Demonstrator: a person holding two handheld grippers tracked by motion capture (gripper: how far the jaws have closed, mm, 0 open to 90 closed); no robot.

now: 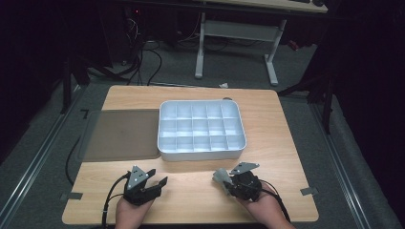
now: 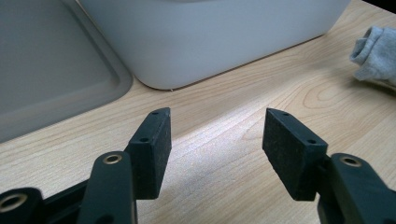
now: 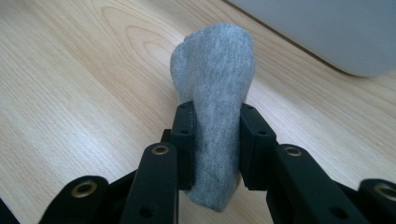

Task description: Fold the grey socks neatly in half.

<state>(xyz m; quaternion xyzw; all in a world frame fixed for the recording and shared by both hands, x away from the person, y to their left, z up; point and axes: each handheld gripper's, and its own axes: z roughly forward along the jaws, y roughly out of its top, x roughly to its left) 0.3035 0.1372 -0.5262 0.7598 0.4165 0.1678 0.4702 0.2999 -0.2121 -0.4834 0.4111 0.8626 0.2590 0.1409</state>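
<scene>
On the near edge of the pale wooden worktop (image 1: 191, 183) the job looks barely begun, judging by how things lie. Going from the left: the left tongs (image 1: 159, 177) hover low over bare wood, jaws spread wide with nothing between them. Beyond them lies a flat translucent grey plastic lid (image 1: 122, 133), just beside the white plastic tray with a grid of small compartments (image 1: 201, 153); every cell that shows looks empty. Further right, the right tongs (image 3: 217, 140) are clamped on a small rolled grey knitted sock (image 3: 215, 79), held just above the worktop, near the tray's front wall but apart from it. What remains, I judge, is carrying the sock over that wall and dropping it into a compartment. Nothing lies in the path; the front wall is the one thing to clear.
</scene>
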